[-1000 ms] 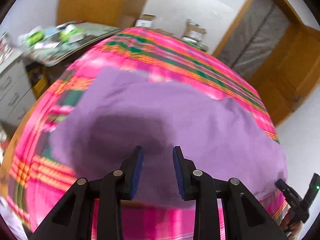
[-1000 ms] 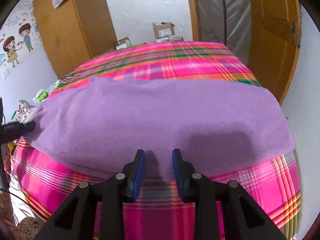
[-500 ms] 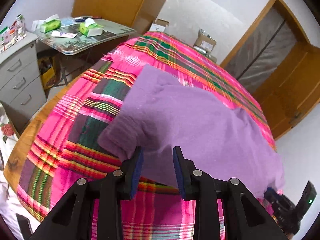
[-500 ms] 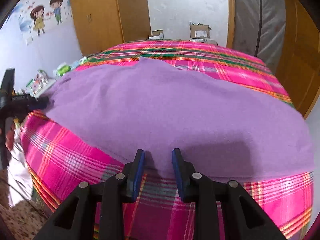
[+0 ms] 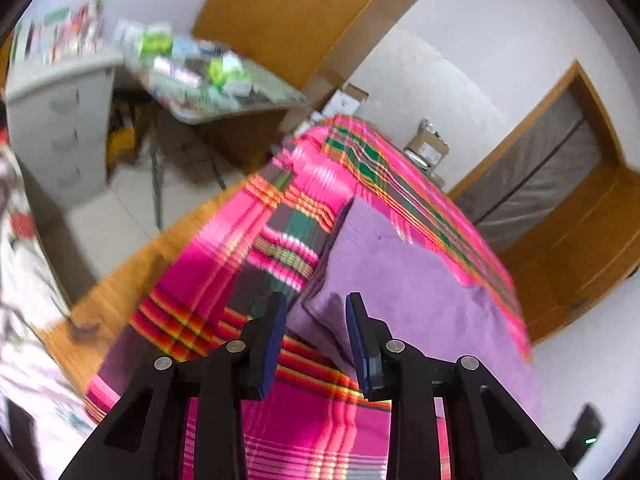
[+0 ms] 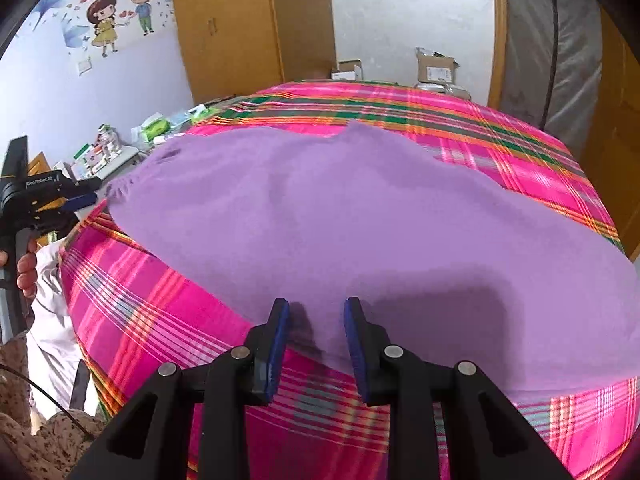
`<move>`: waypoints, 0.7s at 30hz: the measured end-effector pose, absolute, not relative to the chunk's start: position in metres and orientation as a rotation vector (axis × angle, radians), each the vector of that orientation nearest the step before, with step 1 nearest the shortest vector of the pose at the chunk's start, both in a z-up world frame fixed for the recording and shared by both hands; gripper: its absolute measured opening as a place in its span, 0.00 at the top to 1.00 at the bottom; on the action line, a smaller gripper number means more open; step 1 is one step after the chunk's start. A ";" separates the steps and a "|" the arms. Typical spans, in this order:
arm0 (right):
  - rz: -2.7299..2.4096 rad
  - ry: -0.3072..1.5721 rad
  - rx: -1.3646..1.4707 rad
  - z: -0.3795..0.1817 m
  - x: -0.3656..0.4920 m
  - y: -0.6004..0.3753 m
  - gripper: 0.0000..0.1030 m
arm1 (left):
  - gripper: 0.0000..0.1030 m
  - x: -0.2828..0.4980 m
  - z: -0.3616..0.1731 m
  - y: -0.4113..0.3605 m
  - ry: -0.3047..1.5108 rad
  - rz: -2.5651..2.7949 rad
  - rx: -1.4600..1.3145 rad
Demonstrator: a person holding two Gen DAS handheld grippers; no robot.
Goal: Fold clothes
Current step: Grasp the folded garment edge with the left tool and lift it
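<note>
A purple garment [image 6: 360, 216] lies spread flat on a bed covered with a pink plaid sheet [image 6: 160, 312]. Left wrist view: the left gripper [image 5: 316, 344] stands with its jaws parted, nothing pressed between the blue pads; the garment's near left corner lies just ahead of and between the fingertips, and whether it touches them cannot be told. To the left of these jaws lies bare plaid, then the wooden bed edge [image 5: 120, 276] and open floor; to the right the garment runs on toward the far side. Right wrist view: the right gripper [image 6: 316, 340] also has its jaws parted and empty, poised over the garment's near hem, with a band of bare sheet below them. Only this view shows the garment's whole outline, the left gripper seen from outside [image 6: 48, 196] at the garment's left corner, and the hand [image 6: 26, 272] holding it. Only the left view shows the grey drawer cabinet [image 5: 60, 128] and the cluttered side table [image 5: 208, 80], both blurred. Behind the bed stand a wooden wardrobe [image 6: 240, 28], cardboard boxes [image 6: 436, 68] and a door frame [image 5: 560, 200].
</note>
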State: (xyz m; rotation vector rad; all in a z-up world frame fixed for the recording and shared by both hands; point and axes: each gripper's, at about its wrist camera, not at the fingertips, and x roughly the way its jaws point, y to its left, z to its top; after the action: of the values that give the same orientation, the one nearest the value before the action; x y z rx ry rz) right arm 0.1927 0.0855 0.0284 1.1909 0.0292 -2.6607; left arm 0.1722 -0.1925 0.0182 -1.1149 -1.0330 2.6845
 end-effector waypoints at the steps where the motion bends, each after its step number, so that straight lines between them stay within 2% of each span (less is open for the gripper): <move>1: -2.651 0.032 1.177 0.030 0.191 0.080 0.72 | 0.69 0.172 0.015 -0.195 -1.065 2.669 -1.123; 11: -2.475 0.147 1.068 0.037 0.166 0.001 0.72 | 0.69 0.166 0.000 -0.198 -1.148 2.516 -1.153; 15: -2.393 0.269 1.055 0.035 0.154 -0.046 0.67 | 0.69 0.162 -0.006 -0.205 -1.208 2.486 -1.152; 21: -2.309 0.468 0.985 0.032 0.149 -0.109 0.65 | 0.69 0.157 -0.011 -0.212 -1.244 2.424 -1.149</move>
State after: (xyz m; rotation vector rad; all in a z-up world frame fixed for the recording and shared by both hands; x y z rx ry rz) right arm 0.1485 -0.1094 0.0317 0.9852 0.4677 -2.3093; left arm 0.1565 -0.2123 -0.0111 -1.1490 -1.2438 2.4241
